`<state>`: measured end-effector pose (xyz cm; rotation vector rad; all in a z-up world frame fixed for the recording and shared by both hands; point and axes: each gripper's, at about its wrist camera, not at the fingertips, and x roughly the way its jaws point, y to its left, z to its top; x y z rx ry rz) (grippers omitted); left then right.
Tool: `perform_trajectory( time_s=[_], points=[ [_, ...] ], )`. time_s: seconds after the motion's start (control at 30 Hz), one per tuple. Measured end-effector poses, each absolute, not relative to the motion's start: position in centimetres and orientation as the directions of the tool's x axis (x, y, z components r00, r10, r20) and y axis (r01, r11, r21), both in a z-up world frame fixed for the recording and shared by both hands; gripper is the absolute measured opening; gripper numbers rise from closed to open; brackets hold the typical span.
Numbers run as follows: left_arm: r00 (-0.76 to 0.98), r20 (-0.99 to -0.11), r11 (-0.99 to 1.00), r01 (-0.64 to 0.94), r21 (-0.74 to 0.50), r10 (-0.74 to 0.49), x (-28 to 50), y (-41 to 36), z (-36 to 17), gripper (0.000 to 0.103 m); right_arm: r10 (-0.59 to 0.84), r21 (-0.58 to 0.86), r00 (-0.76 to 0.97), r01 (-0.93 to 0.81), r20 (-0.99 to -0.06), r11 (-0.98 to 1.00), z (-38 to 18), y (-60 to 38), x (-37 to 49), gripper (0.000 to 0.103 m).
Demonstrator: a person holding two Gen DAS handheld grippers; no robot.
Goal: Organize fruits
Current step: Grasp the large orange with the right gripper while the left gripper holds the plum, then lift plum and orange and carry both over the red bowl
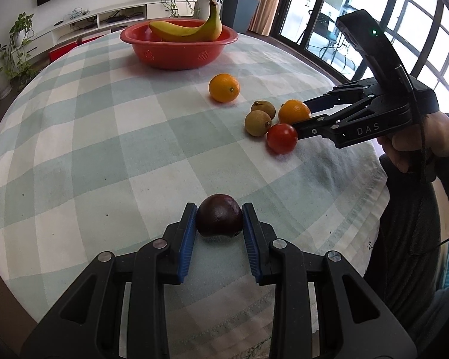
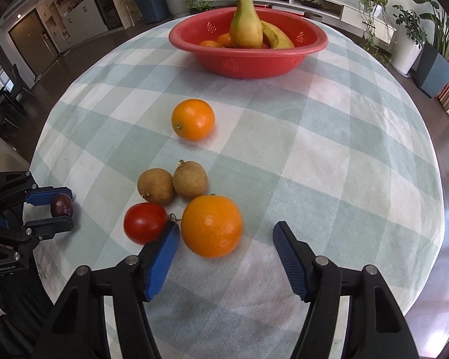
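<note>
The left gripper had its fingers clamped on a dark plum, low over the tabletop. The right gripper stood with fingers parted around an orange, pads not pressing it. A tomato touched its left finger's outer side. Beyond sat two longans, another orange, then the red bowl holding bananas.

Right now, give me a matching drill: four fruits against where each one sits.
Things:
1. dark plum
2. banana
3. near orange
4. tomato

Places:
A. in the red bowl
B. between the right gripper fingers, not pinched
C. clamped in the left gripper
D. just outside the right gripper's left finger

Pairs: 1-C, 2-A, 3-B, 4-D
</note>
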<state>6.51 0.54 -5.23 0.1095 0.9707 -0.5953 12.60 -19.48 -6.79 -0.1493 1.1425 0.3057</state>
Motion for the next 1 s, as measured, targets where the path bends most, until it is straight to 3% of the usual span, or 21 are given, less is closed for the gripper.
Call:
perform_trajectory(
  time_s=[0.2,0.3,1.0],
  points=[
    [0.423,-0.799,0.840,0.514,-0.177,-0.427,6.7,0.5,-5.2,0.028,0.134,-0.014,0.386,-0.357,-0.913,0.934,-6.8,-18.6,12.6,0.055],
    [0.421,-0.800,0.840,0.512,-0.179,-0.427,6.7,0.4,-5.3,0.028,0.134,-0.017,0.393,-0.359,-0.910,0.933,-6.7,-18.6,12.6,0.040],
    [0.477,-0.765,0.861,0.471,-0.194,-0.433,7.8,2.0,-3.5,0.028,0.263,0.160,0.496,-0.240,-0.828,0.957,-3.3,-22.1,11.6,0.040]
  ],
)
